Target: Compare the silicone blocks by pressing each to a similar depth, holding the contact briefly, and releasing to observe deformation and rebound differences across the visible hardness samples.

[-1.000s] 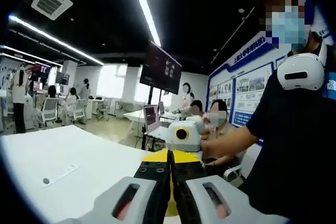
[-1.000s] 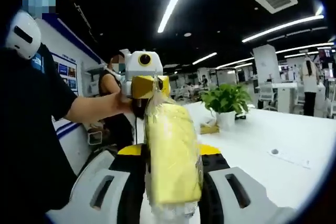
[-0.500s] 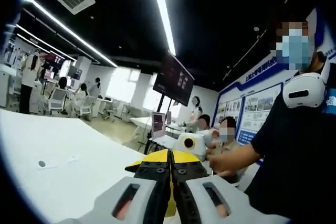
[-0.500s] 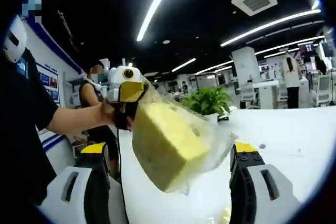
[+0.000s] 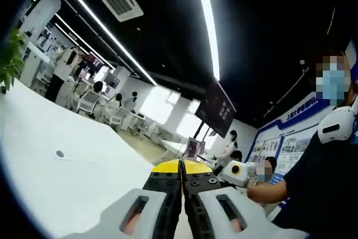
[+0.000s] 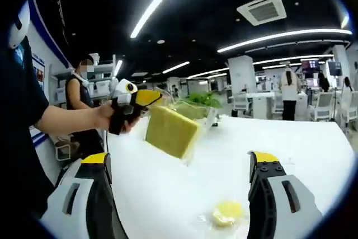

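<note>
Left gripper fingers clamp bagged yellow block; right gripper fingers wide; no legible labels.

Long ceiling lights are glowing over a white table; office chairs are standing beyond.

Your left tool hides what it pinches. The yellow block, at 11 o'clock, is blurred inside its clear bag.
</note>
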`<state>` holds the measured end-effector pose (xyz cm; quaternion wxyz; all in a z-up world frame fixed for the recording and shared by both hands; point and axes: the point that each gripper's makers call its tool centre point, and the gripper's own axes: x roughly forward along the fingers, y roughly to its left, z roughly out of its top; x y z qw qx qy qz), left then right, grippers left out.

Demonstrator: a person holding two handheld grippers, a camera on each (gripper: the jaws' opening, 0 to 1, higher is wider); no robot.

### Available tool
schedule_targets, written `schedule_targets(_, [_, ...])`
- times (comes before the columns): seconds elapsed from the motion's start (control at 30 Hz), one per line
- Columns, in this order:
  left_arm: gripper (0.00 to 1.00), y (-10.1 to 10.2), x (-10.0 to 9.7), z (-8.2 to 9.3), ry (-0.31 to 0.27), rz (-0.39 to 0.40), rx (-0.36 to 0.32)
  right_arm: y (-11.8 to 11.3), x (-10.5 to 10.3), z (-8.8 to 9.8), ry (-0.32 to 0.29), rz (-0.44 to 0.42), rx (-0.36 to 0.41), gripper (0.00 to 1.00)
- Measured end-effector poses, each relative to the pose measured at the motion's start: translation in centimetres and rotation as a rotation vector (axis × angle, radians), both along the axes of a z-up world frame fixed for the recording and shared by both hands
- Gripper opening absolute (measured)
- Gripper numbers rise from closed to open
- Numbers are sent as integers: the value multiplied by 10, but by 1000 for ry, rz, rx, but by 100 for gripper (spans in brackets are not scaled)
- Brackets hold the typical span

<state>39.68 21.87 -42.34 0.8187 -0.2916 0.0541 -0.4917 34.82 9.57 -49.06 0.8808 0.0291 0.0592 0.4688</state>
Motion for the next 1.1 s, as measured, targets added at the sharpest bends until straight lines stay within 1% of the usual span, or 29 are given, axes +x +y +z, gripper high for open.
schedule_targets(0.03, [0,3,3,-5,24,16,-6,-6,-3,-2,5,-8,3,96])
schedule_targets(0.07, [0,4,3,-10,32,13,-1,-17,-6,-5,18,-30,4,96])
schedule_targets(0.1, [0,7,6,-18,46,33,4,-25,-7,-8,29,-55,-1,96])
schedule_targets(0.13, [0,9,8,-24,79,41,2,-33,-7,-9,22,-81,-9,96])
schedule_targets(0.17, [0,10,10,-34,97,47,16,-43,-10,-11,17,-98,-16,96])
schedule_targets(0.2, [0,11,11,-41,112,56,18,-52,-13,-15,41,-118,-24,96])
schedule_targets(0.23, [0,13,14,-54,152,75,29,-59,-15,-18,57,-142,-39,96])
schedule_targets(0.27, [0,15,16,-63,178,90,37,-68,-17,-22,66,-166,-52,96])
schedule_targets(0.3, [0,16,19,-78,212,104,54,-72,-19,-23,67,-177,-55,96])
schedule_targets(0.4, [0,18,21,-114,309,124,93,-83,-28,-26,58,-192,-65,96])
schedule_targets(0.43, [0,19,22,-134,366,135,118,-85,-31,-27,62,-195,-69,95])
schedule_targets(0.47, [0,19,21,-145,398,130,124,-88,-33,-29,73,-200,-73,93])
schedule_targets(0.5, [0,20,21,-161,431,136,147,-91,-37,-32,101,-203,-76,89])
schedule_targets(0.53, [0,23,22,-169,452,151,148,-92,-40,-33,110,-206,-73,88])
schedule_targets(0.57, [0,23,21,-177,477,142,136,-95,-43,-32,109,-212,-68,88])
schedule_targets(0.6, [0,24,22,-181,484,145,126,-97,-46,-31,100,-218,-62,89])
schedule_targets(0.63, [0,29,26,-186,495,167,105,-99,-48,-30,94,-217,-59,90])
schedule_targets(0.67, [0,30,30,-180,482,175,54,-98,-53,-30,105,-196,-44,90])
schedule_targets(0.7, [0,37,34,-185,472,191,73,-97,-57,-32,128,-195,-34,91])
schedule_targets(0.73, [0,48,41,-191,449,229,104,-98,-60,-32,133,-198,-29,91])
schedule_targets(0.77, [0,51,43,-194,479,222,94,-99,-64,-32,136,-199,-20,92])
schedule_targets(0.8, [0,55,46,-199,497,234,111,-99,-65,-33,136,-201,-18,92])
schedule_targets(0.83, [0,60,50,-207,464,247,178,-102,-67,-34,141,-207,-16,91])
schedule_targets(0.87, [0,63,53,-211,438,254,214,-104,-69,-36,153,-219,-17,91])
schedule_targets(0.93, [0,68,61,-219,457,274,206,-107,-72,-37,159,-235,-4,91])
schedule_targets(1.0, [0,73,68,-232,463,278,224,-112,-72,-38,173,-255,13,91])
schedule_targets(1.03, [0,78,71,-244,508,302,237,-113,-72,-38,178,-259,15,91])
schedule_targets(1.07, [0,77,73,-247,497,287,242,-116,-73,-38,181,-264,16,91])
schedule_targets(1.1, [0,76,71,-255,495,273,280,-117,-73,-38,182,-268,13,91])
